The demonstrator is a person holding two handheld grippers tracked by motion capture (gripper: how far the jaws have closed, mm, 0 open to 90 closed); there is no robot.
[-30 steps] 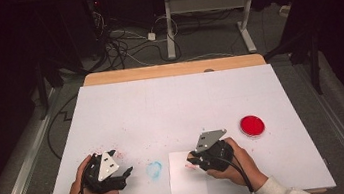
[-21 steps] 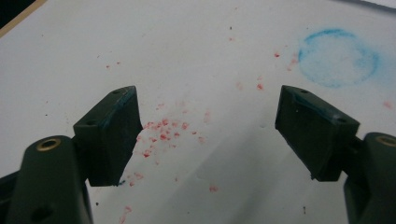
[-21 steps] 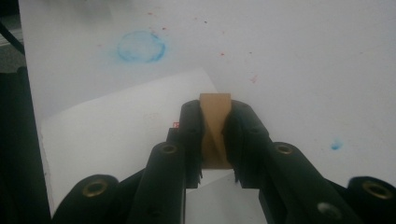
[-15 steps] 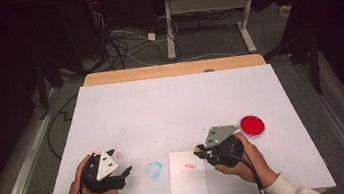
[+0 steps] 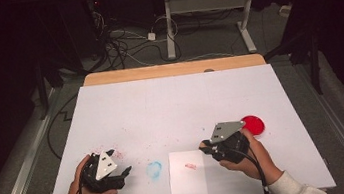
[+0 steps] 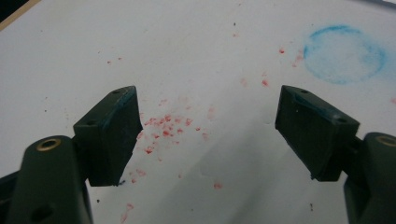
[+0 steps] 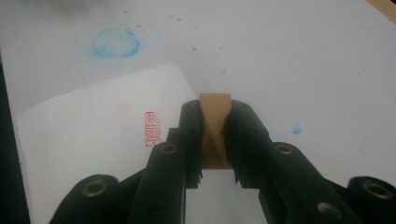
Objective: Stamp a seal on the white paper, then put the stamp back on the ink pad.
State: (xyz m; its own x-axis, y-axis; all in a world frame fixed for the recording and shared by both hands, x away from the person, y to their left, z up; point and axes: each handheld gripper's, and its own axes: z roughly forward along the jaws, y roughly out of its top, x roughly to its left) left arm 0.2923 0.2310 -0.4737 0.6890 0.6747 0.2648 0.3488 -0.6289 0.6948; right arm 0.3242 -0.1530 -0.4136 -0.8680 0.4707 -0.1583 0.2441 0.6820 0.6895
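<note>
My right gripper (image 7: 215, 135) is shut on a tan wooden stamp block (image 7: 215, 123), held just right of a white paper sheet (image 5: 187, 175). The sheet carries a red seal print (image 7: 153, 129), also seen as a red print (image 5: 190, 166) in the high view. There my right gripper (image 5: 206, 147) hovers between the sheet and a round red ink pad (image 5: 252, 124). My left gripper (image 5: 122, 173) rests at the table's front left, open, with nothing between its fingers (image 6: 114, 130). Red ink specks (image 6: 168, 128) dot the table under it.
A blue ring-shaped smudge (image 5: 155, 169) marks the white table (image 5: 176, 106) between the two grippers. A wooden strip (image 5: 171, 70) edges the far side. Cables and desk legs lie on the floor beyond. A small blue dot (image 7: 297, 129) sits right of the stamp.
My right gripper has lifted off the paper and moved right toward the red ink pad, uncovering the red seal print. The left gripper has stayed put.
</note>
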